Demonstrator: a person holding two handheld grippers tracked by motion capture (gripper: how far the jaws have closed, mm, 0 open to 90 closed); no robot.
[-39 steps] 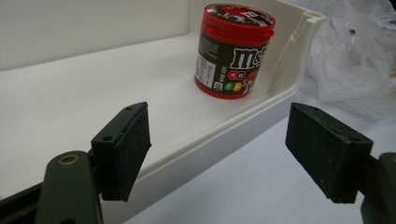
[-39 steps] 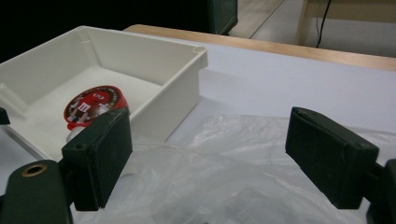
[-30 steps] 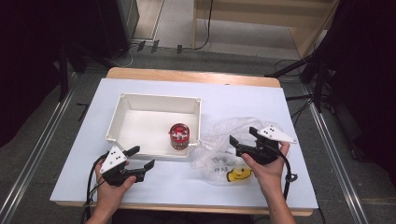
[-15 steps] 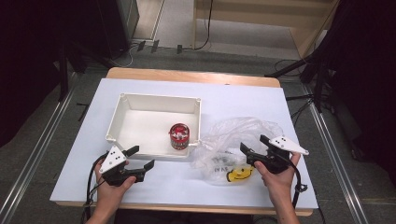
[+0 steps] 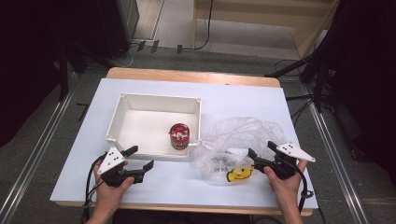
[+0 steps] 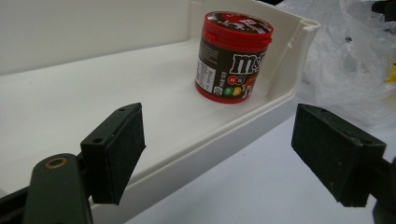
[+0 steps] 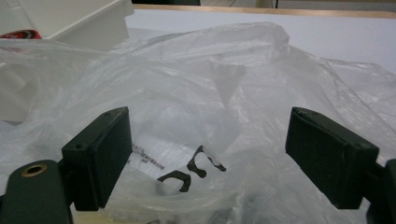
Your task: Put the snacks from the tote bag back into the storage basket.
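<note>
Both grippers rest at the near edge of the table, jaws wide apart and gripping nothing.

The left gripper sits on the white tabletop just in front of the white plastic bin, its jaws spread wide, having just been opening, with nothing between them; in the left gripper view one jaw stands over the bin's near wall and the other over bare tabletop. A red-lidded M&M's jar stands upright inside the bin, in its near right corner. The right gripper points at the crumpled clear plastic bag, which lies on the table just right of the bin and bears a yellow smiley print. In the right gripper view its jaws are wide too, the bag lying ahead and between them, whether touching I cannot tell.
</note>
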